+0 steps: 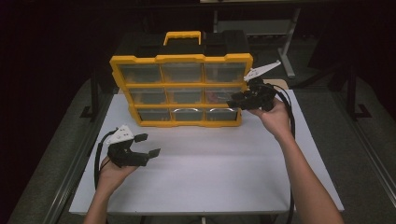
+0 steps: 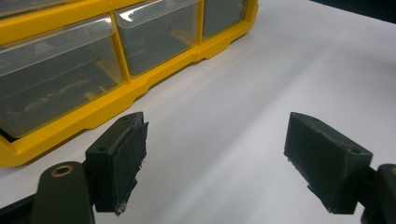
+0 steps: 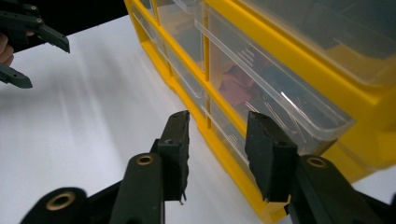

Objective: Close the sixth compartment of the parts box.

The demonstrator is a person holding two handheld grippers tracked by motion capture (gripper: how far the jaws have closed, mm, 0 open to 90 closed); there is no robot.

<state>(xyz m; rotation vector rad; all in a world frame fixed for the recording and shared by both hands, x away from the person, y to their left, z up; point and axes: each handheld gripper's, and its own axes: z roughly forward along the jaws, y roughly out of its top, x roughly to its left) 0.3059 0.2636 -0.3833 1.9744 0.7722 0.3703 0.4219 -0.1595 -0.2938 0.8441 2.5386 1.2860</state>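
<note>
A yellow organiser case (image 1: 181,58) with clear plastic drawers stands upright at the back of the white table (image 1: 210,172). My right gripper (image 1: 232,103) is open at the case's right edge, level with the middle-right drawer (image 1: 219,94). In the right gripper view its jaws (image 3: 219,149) stand apart just in front of that drawer (image 3: 261,79), which holds something reddish. They hold nothing. My left gripper (image 1: 147,144) hovers wide open over the table's left front. Its jaws (image 2: 219,163) are empty and lie near the case's bottom row (image 2: 70,121).
The case has a yellow carry handle (image 1: 182,37) on a black top. Bare white table lies in front of the case. Dark floor surrounds the table, and another table's frame (image 1: 261,25) stands behind. The left gripper (image 3: 44,65) also appears far off in the right gripper view.
</note>
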